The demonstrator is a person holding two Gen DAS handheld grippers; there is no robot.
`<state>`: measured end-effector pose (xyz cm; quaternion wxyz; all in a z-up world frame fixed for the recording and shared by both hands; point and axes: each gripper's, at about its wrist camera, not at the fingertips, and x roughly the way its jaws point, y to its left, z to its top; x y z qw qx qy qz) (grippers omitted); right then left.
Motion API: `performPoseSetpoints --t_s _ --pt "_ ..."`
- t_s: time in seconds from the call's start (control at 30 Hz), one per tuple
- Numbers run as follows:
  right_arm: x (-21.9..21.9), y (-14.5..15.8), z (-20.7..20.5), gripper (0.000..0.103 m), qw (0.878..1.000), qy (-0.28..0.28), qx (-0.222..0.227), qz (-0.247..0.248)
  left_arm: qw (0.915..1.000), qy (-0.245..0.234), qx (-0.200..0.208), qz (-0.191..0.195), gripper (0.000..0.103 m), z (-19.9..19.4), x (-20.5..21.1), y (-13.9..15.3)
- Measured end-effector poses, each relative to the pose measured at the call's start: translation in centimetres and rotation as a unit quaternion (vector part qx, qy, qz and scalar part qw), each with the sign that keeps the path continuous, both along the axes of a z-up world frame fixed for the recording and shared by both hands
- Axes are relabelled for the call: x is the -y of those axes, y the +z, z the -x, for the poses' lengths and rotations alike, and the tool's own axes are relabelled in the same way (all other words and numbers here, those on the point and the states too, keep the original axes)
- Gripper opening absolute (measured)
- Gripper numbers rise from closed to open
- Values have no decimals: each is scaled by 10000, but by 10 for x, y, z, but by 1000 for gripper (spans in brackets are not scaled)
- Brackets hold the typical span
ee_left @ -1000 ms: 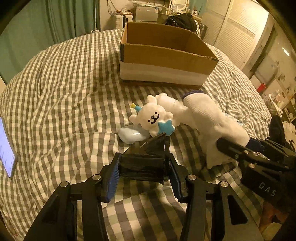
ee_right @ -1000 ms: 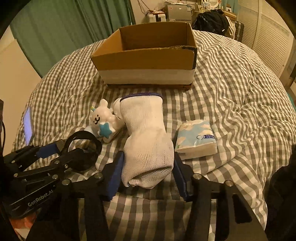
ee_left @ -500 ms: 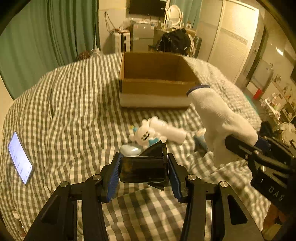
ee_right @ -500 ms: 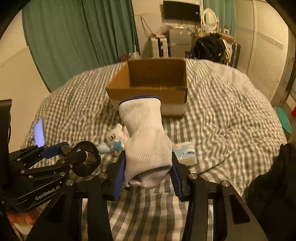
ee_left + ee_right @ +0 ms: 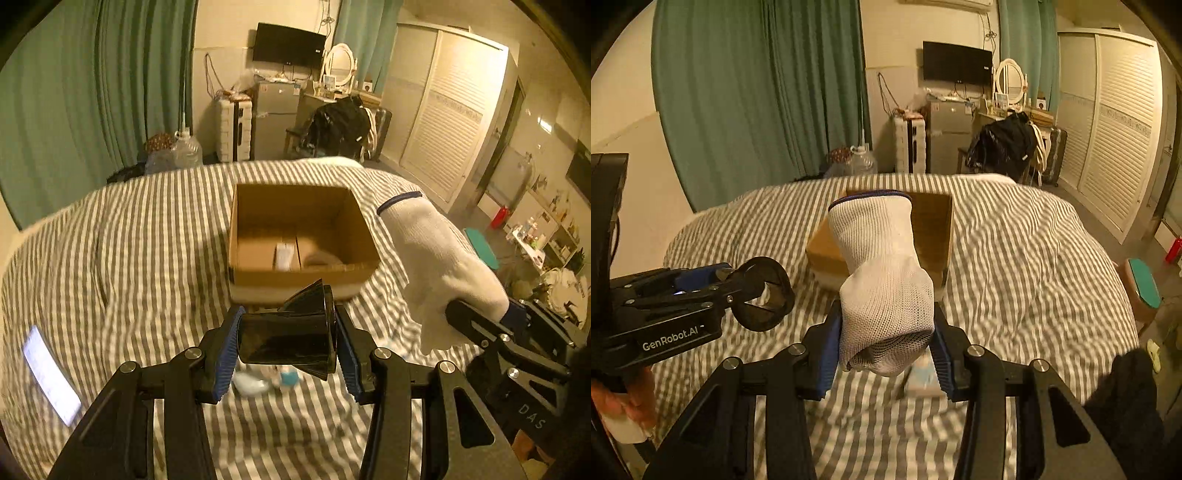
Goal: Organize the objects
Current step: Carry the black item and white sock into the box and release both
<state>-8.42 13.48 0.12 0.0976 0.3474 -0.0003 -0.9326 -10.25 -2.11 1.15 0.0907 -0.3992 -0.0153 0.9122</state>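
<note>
Box (image 5: 299,236) near the bed's far edge: left tongs (image 5: 286,349) clamp the funnel (image 5: 291,341), right tongs (image 5: 886,347) clamp the glove (image 5: 882,280); release each only above the opening.

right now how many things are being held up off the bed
2: a black funnel in the left claw and a white glove in the right claw. Other items on the bed are partly hidden.

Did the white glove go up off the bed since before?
Yes. The white knit glove, clamped in the right gripper, lay on the checked bed cover before; now it is lifted, its cuff overlapping the brown cardboard box.
</note>
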Motion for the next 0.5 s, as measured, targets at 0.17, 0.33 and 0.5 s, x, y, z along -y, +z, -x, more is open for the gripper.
performPoseSetpoints --t_s 0.17,0.33,0.5 --pt "-2 19 34 43 9998 40 -138 107 9999 -51 -150 70 49 44 -8 14" --pt "-1 28 81 43 9996 111 -191 153 9998 -50 -135 99 49 95 -15 11" --pt "-1 20 140 43 9997 141 -76 198 9998 -36 -25 211 49 150 -18 -8"
